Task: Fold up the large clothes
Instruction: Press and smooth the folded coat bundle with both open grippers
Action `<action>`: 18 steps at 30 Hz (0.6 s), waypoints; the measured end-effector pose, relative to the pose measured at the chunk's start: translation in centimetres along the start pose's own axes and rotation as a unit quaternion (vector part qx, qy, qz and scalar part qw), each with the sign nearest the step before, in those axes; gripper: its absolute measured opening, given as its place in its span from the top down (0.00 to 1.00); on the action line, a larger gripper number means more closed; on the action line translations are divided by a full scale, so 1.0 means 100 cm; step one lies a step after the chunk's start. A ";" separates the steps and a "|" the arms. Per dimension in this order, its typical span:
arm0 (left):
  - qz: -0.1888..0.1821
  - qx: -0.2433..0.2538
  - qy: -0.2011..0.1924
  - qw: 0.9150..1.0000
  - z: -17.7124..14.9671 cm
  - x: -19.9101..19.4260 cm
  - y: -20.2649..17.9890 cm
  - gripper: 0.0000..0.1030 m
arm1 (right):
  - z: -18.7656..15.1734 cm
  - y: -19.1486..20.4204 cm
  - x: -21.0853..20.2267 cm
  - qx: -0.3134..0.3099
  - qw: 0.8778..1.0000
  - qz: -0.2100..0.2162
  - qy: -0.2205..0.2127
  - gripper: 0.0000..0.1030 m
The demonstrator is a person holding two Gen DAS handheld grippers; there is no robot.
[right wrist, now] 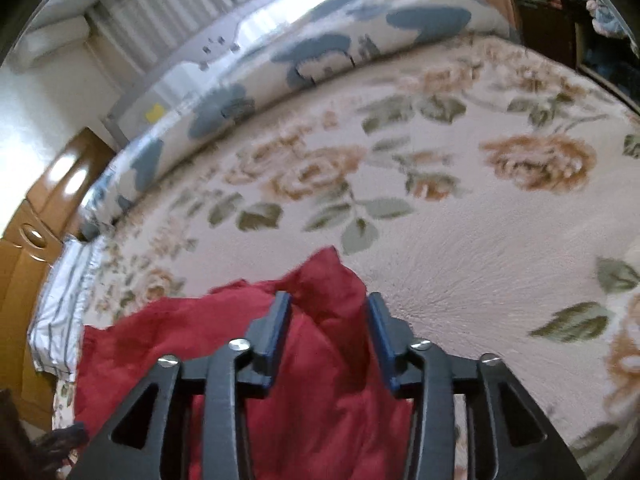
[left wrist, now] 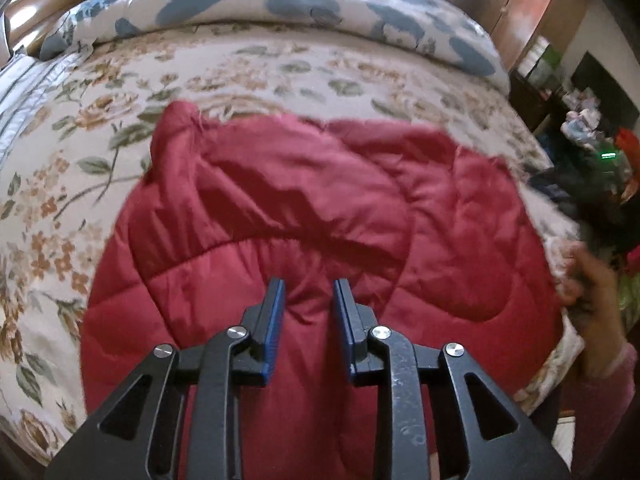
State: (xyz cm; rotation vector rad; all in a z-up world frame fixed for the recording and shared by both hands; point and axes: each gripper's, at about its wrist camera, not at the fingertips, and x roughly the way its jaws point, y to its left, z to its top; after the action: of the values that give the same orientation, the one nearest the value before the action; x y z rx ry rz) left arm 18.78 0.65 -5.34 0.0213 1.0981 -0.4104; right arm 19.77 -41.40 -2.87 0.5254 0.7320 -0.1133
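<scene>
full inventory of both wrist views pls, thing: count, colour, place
quilted garment: 1, red, spread on the bed's near part
bedspread: 1, cream with orange roses and green leaves, covering the bed
duvet: 1, white with blue blotches, rolled along the far edge
striped sheet: 1, white and grey, at the bed's side
wooden furniture: brown, beside the bed
hand: 1, at the garment's right edge
left gripper: black, blue pads, jaws apart over the garment
right gripper: same, jaws apart over the garment's edge
</scene>
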 end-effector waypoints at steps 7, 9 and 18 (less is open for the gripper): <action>0.003 -0.004 0.004 1.000 -0.005 0.022 -0.001 0.78 | -0.041 0.059 -0.056 -0.104 0.993 0.057 0.018 0.38; 0.005 -0.003 0.005 1.000 -0.007 0.025 -0.003 0.78 | -0.062 0.082 -0.057 -0.149 0.987 0.053 0.037 0.38; -0.011 -0.015 -0.003 1.000 -0.011 0.011 0.001 0.78 | -0.117 0.083 -0.018 -0.218 0.971 -0.030 0.095 0.37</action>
State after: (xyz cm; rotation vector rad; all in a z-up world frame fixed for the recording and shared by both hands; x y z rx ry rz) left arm 18.32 0.58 -6.79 -0.0186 1.0998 -0.4144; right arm 13.62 -28.55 -5.41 0.0940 0.9296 0.0427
